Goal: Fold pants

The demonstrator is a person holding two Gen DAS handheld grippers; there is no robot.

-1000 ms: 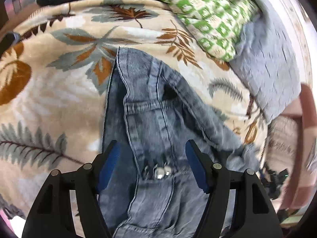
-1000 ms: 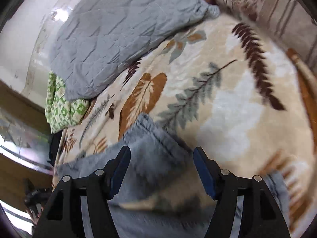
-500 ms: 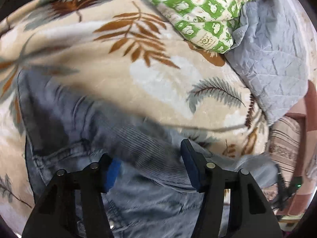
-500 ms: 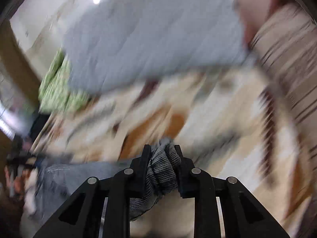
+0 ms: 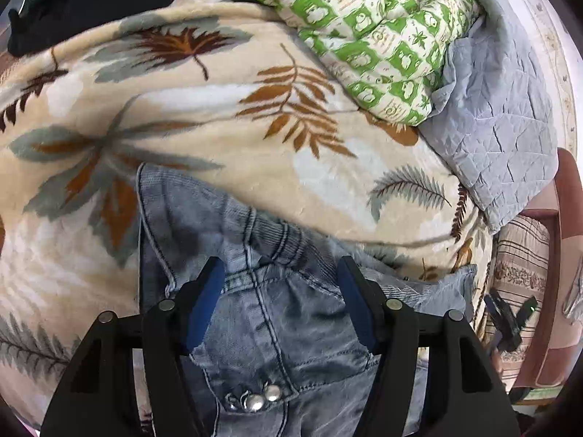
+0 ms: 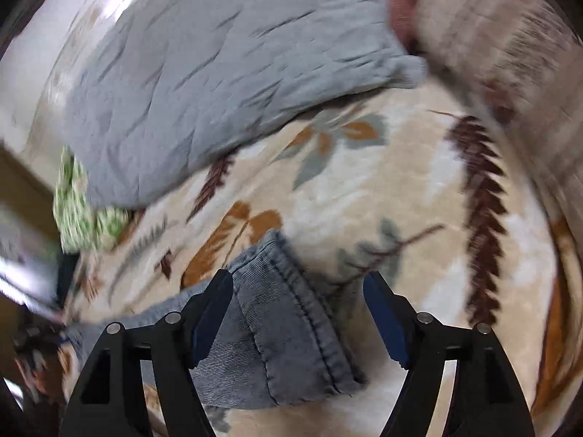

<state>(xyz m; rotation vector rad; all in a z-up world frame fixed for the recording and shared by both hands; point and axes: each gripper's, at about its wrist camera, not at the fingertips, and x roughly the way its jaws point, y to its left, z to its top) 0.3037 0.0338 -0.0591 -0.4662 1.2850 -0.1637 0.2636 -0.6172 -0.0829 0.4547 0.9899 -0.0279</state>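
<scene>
A: Where are the pants (image 5: 277, 313) right now?

B: Lying on the leaf-print blanket (image 5: 218, 109) of the bed. In the left wrist view the waist end sits between and below the jaws of the left gripper (image 5: 280, 284): faded blue-grey denim, a stitched seam running down the middle, a pocket edge, and a cluster of silver studs (image 5: 257, 398) low between the jaws.

A: Is the left gripper holding them?

B: No. Its jaws have just been opening and stand apart, the blue pads clear of the cloth, with denim in the gap under them.

A: And the right gripper (image 6: 297, 291)?

B: Its jaws have just been opening too and stand wide. The hem (image 6: 309, 313) of a leg lies between them, nearer the left jaw, a doubled edge with dark stitching, resting on the blanket and touched by neither pad.

A: Anything beyond the jaws?

B: A grey quilted cover (image 5: 503, 116) and a green-and-white patterned quilt (image 5: 368, 25), well past the denim.
</scene>
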